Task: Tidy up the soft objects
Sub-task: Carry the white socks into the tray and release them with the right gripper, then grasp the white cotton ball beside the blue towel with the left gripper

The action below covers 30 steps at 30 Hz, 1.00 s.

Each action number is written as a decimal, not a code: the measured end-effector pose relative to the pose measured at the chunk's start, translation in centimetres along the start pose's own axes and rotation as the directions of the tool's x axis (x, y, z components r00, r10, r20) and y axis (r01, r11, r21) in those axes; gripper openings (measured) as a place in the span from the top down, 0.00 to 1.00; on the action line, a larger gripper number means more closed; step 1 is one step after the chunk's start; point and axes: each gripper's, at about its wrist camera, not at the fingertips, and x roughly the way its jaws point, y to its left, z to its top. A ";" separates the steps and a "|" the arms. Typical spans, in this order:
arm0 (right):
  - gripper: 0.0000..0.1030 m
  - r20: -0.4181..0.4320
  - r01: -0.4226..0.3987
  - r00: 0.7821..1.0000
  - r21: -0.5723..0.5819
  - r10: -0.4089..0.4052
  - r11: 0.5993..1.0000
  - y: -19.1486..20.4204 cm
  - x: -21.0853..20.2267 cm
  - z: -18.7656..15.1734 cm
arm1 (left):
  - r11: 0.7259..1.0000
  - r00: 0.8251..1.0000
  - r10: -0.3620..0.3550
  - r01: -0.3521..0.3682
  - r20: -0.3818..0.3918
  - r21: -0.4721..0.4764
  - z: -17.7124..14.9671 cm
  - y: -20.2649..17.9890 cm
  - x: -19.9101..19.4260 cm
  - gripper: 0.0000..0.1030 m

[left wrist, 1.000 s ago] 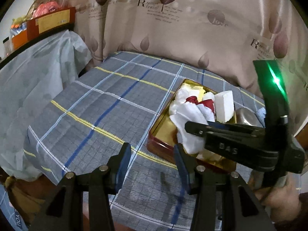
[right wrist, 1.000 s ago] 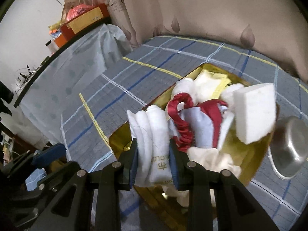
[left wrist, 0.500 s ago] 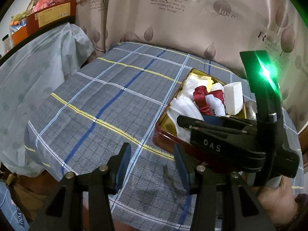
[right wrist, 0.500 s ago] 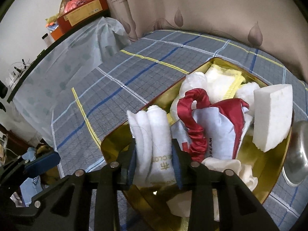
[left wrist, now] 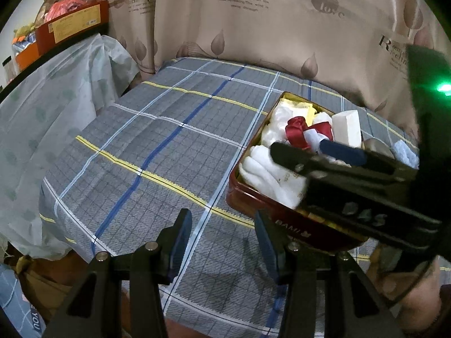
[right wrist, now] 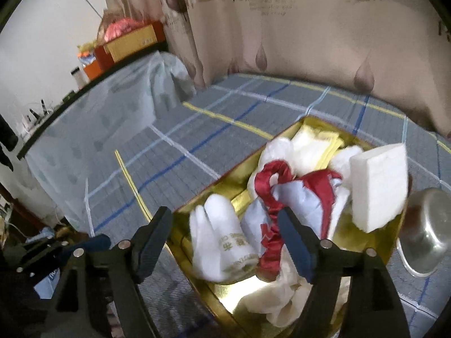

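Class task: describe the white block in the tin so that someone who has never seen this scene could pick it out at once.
On the checked grey cloth stands a red tin with a gold inside, full of soft things. The white block leans at its far right side, beside the steel bowl. It alone is flat-sided and sharp-cornered; its neighbours are crumpled cloth.

My left camera looks down over the checked cloth (left wrist: 157, 146), farther back; my right one sits close above the tin (right wrist: 225, 186). Both see this tin (left wrist: 253, 202).

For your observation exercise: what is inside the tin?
The tin holds white gloves, red-and-grey fabric, a foam block and a yellow-edged cloth. Its floor underneath is mostly covered.
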 end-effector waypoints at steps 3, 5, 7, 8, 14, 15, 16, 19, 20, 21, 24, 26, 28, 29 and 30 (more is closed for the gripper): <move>0.27 0.060 0.003 0.998 0.007 -0.004 1.000 -0.4 -2.0 -0.3 | 1.000 1.000 0.011 -0.011 0.000 0.014 -0.1 -0.2 0.2 0.54; 0.24 0.096 0.022 0.995 0.017 -0.023 1.000 -0.9 -3.4 -0.8 | 0.999 1.000 0.021 -0.021 0.000 0.024 -0.2 -0.3 0.3 0.54; 0.20 0.132 0.061 0.989 0.040 -0.066 0.997 -2.0 -5.3 -1.8 | 0.999 1.000 0.031 -0.032 0.002 0.033 -0.3 -0.5 0.4 0.54; 0.18 0.145 0.082 0.985 0.054 -0.089 0.995 -2.8 -6.1 -2.4 | 0.999 0.999 0.036 -0.037 0.002 0.039 -0.3 -0.6 0.4 0.54; 0.14 0.132 0.305 0.935 0.172 -0.328 0.937 -10.5 -11.3 -7.7 | 0.994 0.998 0.067 -0.068 0.012 0.085 -0.7 -1.7 0.5 0.54; 0.14 0.108 0.351 0.920 0.198 -0.376 0.915 -12.3 -11.9 -8.7 | 0.992 0.997 0.076 -0.077 0.017 0.097 -0.9 -2.0 0.4 0.54; 0.14 0.089 0.381 0.909 0.220 -0.408 0.898 -13.7 -12.5 -9.6 | 0.991 0.996 0.083 -0.085 0.021 0.107 -0.9 -2.2 0.4 0.54; 0.14 0.026 0.497 0.851 0.285 -0.525 0.819 -18.8 -14.7 -12.3 | 0.984 0.994 0.108 -0.112 0.036 0.140 -1.2 -2.9 0.2 0.54; 0.14 -0.007 0.548 0.820 0.303 -0.573 0.780 -20.8 -15.6 -13.3 | 0.982 0.993 0.113 -0.118 0.042 0.150 -1.2 -3.1 0.1 0.54; 0.14 -0.029 0.575 0.801 0.320 -0.598 0.753 -22.3 -16.2 -13.9 | 0.979 0.992 0.119 -0.125 0.050 0.160 -1.1 -3.3 -0.1 0.54; 0.14 -0.092 0.636 0.746 0.391 -0.660 0.665 -26.8 -18.7 -15.9 | 0.975 0.991 0.106 -0.119 0.075 0.187 -0.9 -4.1 -1.0 0.54; 0.14 -0.114 0.654 0.721 0.441 -0.684 0.615 -29.2 -20.4 -16.9 | 0.972 0.993 0.079 -0.095 0.084 0.213 -0.7 -5.0 -1.5 0.54; 0.13 -0.132 0.665 0.699 0.480 -0.703 0.572 -31.0 -21.7 -17.9 | 0.961 0.996 0.018 -0.040 0.083 0.274 -0.6 -6.8 -1.9 0.54; 0.13 -0.134 0.659 0.700 0.500 -0.702 0.562 -31.8 -22.1 -18.4 | 0.949 0.997 -0.016 -0.010 0.080 0.316 -0.5 -8.1 -2.1 0.54; 0.12 -0.135 0.639 0.713 0.529 -0.688 0.558 -32.4 -22.4 -19.0 | 0.927 0.996 -0.050 0.018 0.077 0.374 -0.4 -9.8 -2.2 0.54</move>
